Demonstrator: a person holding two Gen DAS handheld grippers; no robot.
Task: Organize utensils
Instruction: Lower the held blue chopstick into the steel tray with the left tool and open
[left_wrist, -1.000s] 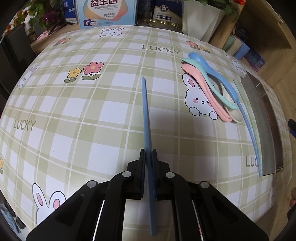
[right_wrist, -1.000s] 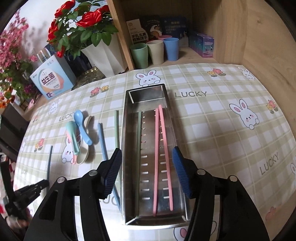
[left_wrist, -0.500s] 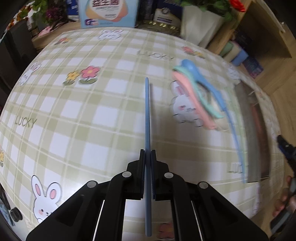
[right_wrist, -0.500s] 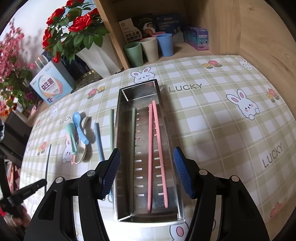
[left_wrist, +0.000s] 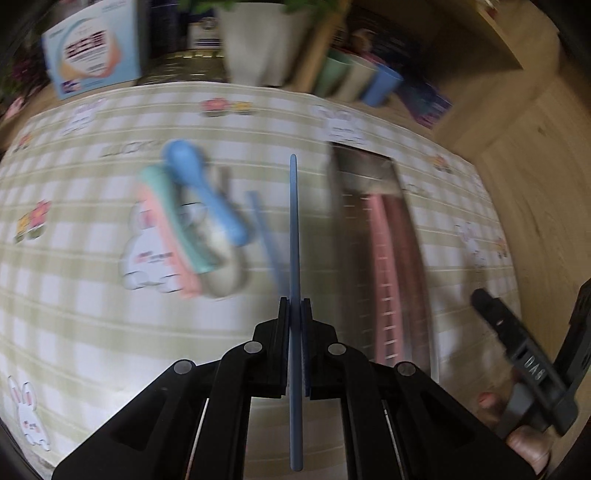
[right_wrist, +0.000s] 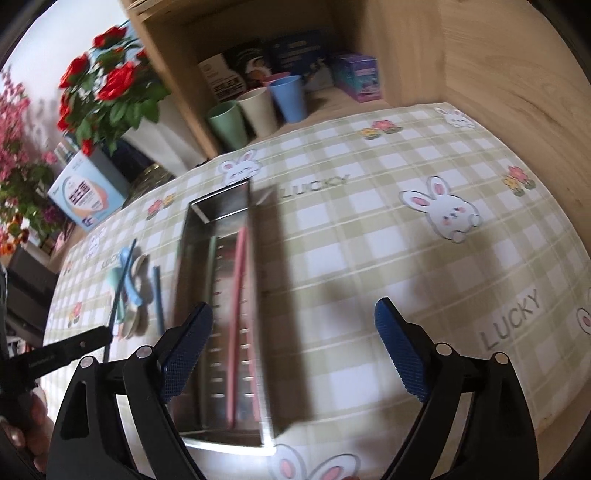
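Observation:
My left gripper (left_wrist: 294, 306) is shut on a dark blue chopstick (left_wrist: 293, 221), which points forward above the tablecloth, between the spoon pile (left_wrist: 192, 225) and the metal tray (left_wrist: 369, 170). A second blue chopstick (left_wrist: 266, 232) lies on the cloth next to the spoons. In the right wrist view the tray (right_wrist: 218, 206) holds pink chopsticks (right_wrist: 238, 295) and a green one (right_wrist: 212, 251). My right gripper (right_wrist: 292, 313) hovers over the tray's near end. Its jaws are opening wide and nothing is between them. The left gripper (right_wrist: 107, 332) with its chopstick (right_wrist: 123, 280) shows at the left.
Green, cream and blue cups (right_wrist: 258, 110) stand on a wooden shelf at the back, with small boxes beside them. A white pot of red flowers (right_wrist: 147, 136) and a blue box (right_wrist: 88, 195) sit behind the table. A wooden wall (right_wrist: 498, 74) bounds the right side.
My left gripper has swung right with the blue chopstick, from bare cloth to beside the tray. The right gripper's jaws have spread much wider and it has shifted to the right.

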